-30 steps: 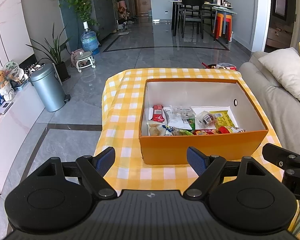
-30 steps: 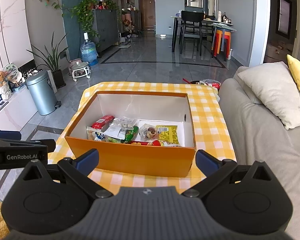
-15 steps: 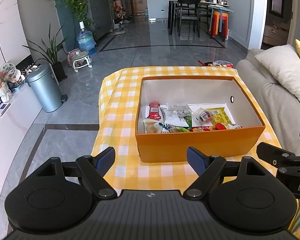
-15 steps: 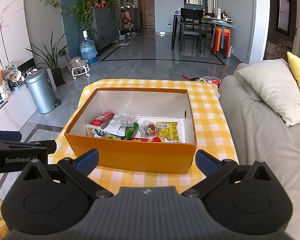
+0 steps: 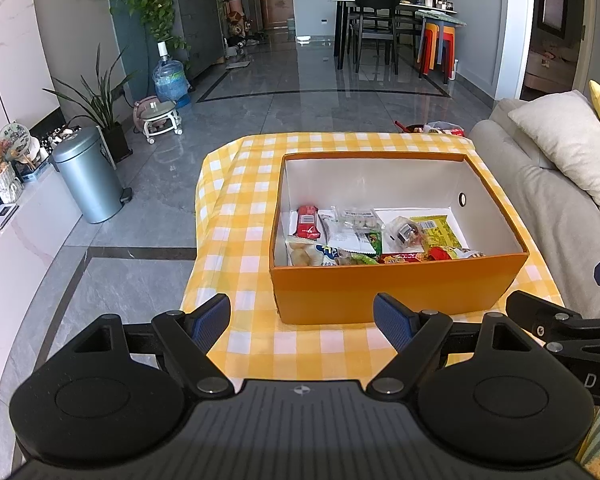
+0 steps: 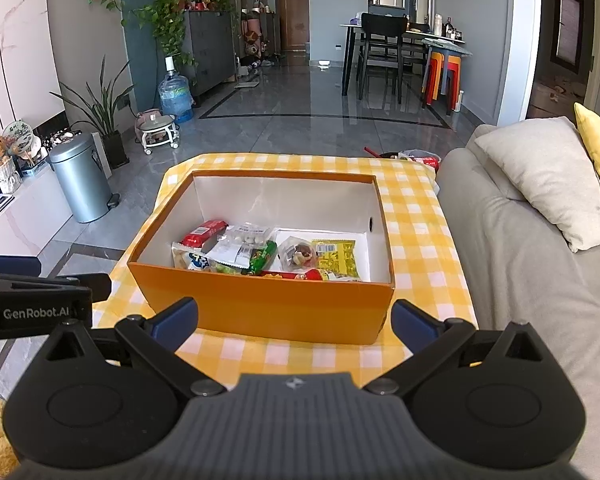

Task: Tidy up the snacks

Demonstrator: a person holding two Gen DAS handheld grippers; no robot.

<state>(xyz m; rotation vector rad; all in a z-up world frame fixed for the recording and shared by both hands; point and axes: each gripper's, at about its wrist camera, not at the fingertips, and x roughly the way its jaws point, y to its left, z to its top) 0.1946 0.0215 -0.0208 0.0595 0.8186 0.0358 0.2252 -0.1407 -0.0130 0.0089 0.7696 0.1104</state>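
An orange box (image 5: 396,292) with a white inside stands on a table with a yellow checked cloth (image 5: 240,216). It also shows in the right wrist view (image 6: 268,304). Several snack packets lie in it, among them a red bar (image 5: 308,222), a yellow packet (image 5: 436,232) and a green packet (image 6: 262,258). My left gripper (image 5: 302,320) is open and empty, held back from the box's near wall. My right gripper (image 6: 294,320) is open and empty, also short of the near wall. Each gripper shows at the edge of the other's view.
A grey sofa (image 6: 520,264) with a beige cushion (image 6: 548,176) runs along the right of the table. A grey bin (image 5: 88,176) and a low white cabinet (image 5: 20,240) stand to the left. Some items (image 5: 440,128) lie beyond the table's far edge.
Both grippers have drawn back and risen a little from the box, so it sits smaller and farther in both views. Both stay open and empty.
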